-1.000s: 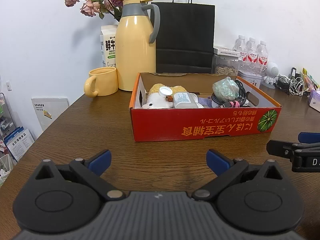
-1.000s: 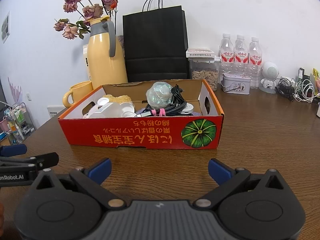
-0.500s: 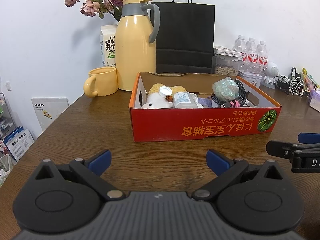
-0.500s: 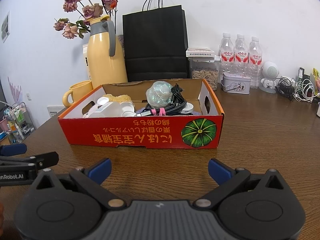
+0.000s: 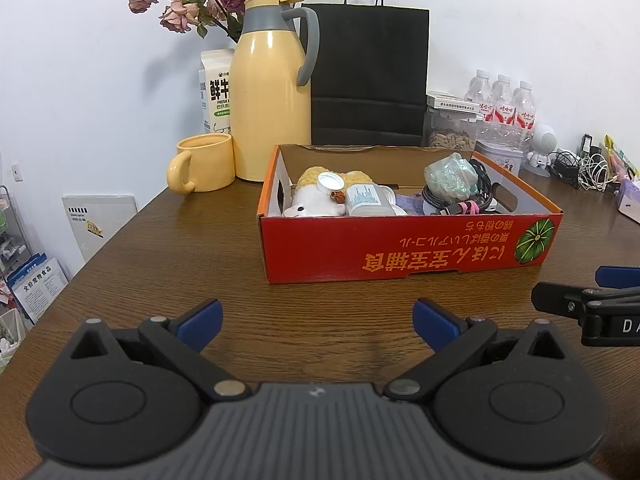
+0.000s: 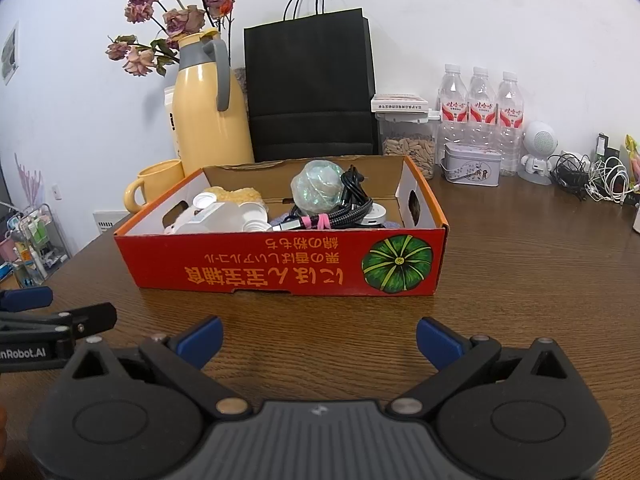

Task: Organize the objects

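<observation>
A red cardboard box (image 5: 408,252) (image 6: 280,260) stands on the brown wooden table (image 5: 200,248). It holds a white and yellow plush toy (image 5: 316,196), a white bottle (image 5: 366,200), a shiny green ball (image 5: 450,176) (image 6: 316,186) and a black cable bundle with a pink tie (image 6: 340,216). My left gripper (image 5: 318,320) is open and empty, low over the table in front of the box. My right gripper (image 6: 318,338) is open and empty, beside the left one, also short of the box.
Behind the box stand a yellow thermos (image 5: 272,92), a yellow mug (image 5: 202,162), a milk carton (image 5: 216,88), a black paper bag (image 5: 368,76), a jar of seeds (image 6: 408,140), a tin (image 6: 472,164) and three water bottles (image 6: 480,116). Cables (image 6: 592,180) lie at the right.
</observation>
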A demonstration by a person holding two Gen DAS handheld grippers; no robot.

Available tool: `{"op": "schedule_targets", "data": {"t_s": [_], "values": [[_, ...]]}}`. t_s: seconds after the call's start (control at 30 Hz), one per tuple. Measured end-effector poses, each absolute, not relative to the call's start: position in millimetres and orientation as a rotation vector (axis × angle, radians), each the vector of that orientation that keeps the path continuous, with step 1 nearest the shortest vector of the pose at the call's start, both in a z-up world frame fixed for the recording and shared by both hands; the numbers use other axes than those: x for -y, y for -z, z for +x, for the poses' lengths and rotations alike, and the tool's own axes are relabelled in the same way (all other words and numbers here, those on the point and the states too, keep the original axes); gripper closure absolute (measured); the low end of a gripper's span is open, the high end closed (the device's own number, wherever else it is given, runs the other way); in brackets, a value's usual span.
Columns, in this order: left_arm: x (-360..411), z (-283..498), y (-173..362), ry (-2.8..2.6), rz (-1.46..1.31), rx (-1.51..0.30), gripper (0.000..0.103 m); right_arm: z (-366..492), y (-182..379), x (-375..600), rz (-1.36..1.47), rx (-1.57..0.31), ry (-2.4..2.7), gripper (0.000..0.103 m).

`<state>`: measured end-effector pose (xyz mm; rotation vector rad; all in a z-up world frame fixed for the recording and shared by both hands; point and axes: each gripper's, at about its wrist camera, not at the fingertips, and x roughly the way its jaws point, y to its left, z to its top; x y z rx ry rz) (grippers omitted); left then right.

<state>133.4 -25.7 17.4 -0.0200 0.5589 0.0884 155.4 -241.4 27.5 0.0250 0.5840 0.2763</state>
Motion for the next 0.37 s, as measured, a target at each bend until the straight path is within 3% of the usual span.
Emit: {"op": "schedule_targets", "data": {"t_s": [0.37], "values": [[25.8, 132.5, -16.8, -0.089, -0.023, -0.551, 0.000, 155.0, -25.9, 242.1, 0.025, -0.586, -0.275, 0.000]]}}
